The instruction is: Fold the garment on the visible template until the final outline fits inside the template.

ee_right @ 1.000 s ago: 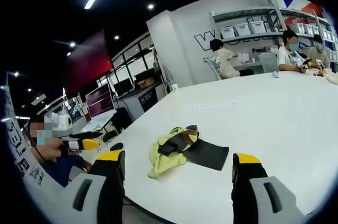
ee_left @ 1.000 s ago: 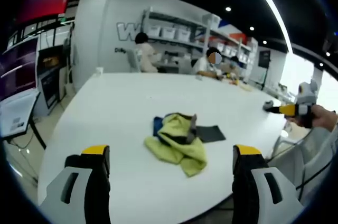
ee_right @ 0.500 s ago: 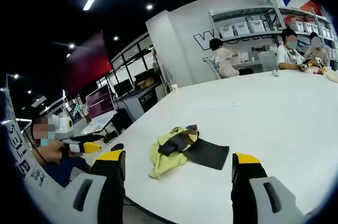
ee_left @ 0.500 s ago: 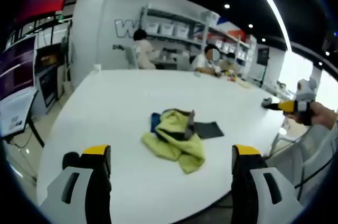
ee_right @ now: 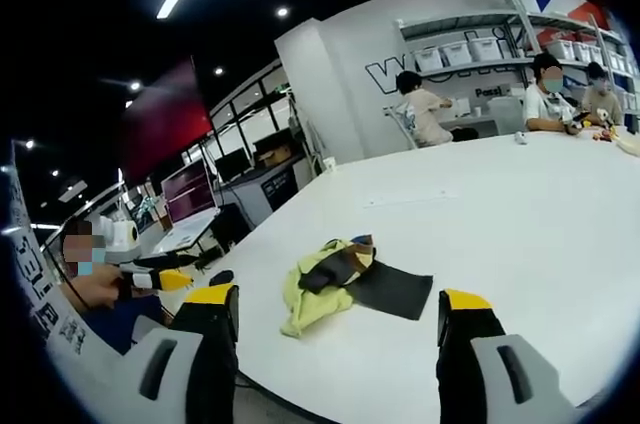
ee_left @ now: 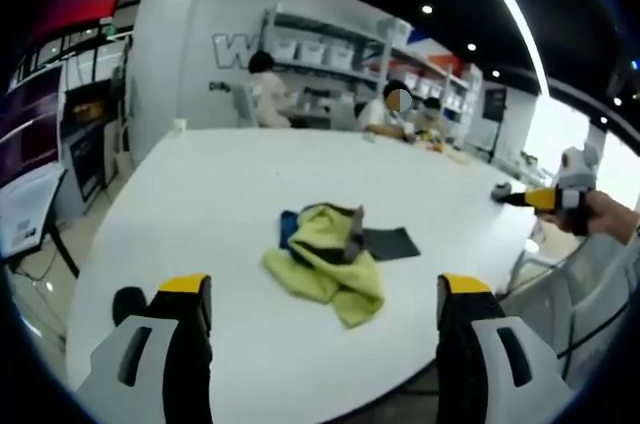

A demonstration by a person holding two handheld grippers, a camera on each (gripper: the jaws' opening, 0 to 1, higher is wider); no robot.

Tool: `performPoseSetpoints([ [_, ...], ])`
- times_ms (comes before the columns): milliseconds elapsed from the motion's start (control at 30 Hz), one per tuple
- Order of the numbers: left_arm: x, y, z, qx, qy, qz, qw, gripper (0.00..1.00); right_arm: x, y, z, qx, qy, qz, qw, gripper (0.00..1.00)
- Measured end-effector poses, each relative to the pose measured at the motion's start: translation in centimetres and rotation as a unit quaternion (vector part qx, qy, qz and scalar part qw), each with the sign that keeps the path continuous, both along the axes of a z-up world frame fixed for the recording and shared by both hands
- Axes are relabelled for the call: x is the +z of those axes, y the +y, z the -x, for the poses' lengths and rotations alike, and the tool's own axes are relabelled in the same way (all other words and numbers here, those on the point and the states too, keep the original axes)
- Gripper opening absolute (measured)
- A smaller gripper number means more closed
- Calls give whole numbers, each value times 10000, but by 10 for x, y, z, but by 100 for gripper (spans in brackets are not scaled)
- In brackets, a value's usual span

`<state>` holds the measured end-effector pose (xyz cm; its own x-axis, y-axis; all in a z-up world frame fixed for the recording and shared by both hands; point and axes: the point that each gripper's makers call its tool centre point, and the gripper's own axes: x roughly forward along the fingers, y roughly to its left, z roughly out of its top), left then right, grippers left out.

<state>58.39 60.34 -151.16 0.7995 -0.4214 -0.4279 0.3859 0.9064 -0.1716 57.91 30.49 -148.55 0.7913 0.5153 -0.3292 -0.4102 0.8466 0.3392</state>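
Note:
A crumpled yellow-green garment (ee_left: 327, 266) with dark and blue parts lies on the white table (ee_left: 200, 204), partly covering a dark flat template (ee_left: 392, 242). In the right gripper view the garment (ee_right: 322, 287) sits left of the dark template (ee_right: 393, 290). My left gripper (ee_left: 325, 294) is open, held back from the table's near edge, with nothing between its jaws. Over the near edge of the table my right gripper (ee_right: 338, 306) is open and empty too. The right gripper (ee_left: 548, 200) also appears at the far right of the left gripper view, and the left gripper (ee_right: 165, 278) at the left of the right gripper view.
Several people sit at the table's far end (ee_left: 390, 119) before white shelving with bins (ee_left: 330, 54). Desks with monitors (ee_right: 190, 194) stand beyond the table. A chair (ee_left: 590, 294) stands by the table's right side.
The left gripper view has drawn back slightly, so the garment sits a little lower and farther left. The right gripper view is almost the same. The garment has not moved.

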Motion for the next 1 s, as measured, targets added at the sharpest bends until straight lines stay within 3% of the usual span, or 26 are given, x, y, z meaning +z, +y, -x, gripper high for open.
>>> performPoseSetpoints([
  [433,-1,-4,2,-23,29,-18,10000,86,-3,-1,1,10,50,14,10000,80],
  [667,-4,-11,-1,-181,91,-27,9998,78,-5,-5,-2,1,90,40,10000,80],
  [700,-5,-14,-8,-329,108,-16,9994,76,-4,-5,-5,-5,96,61,9999,80],
  [1000,-2,-22,-23,-472,20,28,9989,72,-4,-2,-11,59,76,144,9999,79],
])
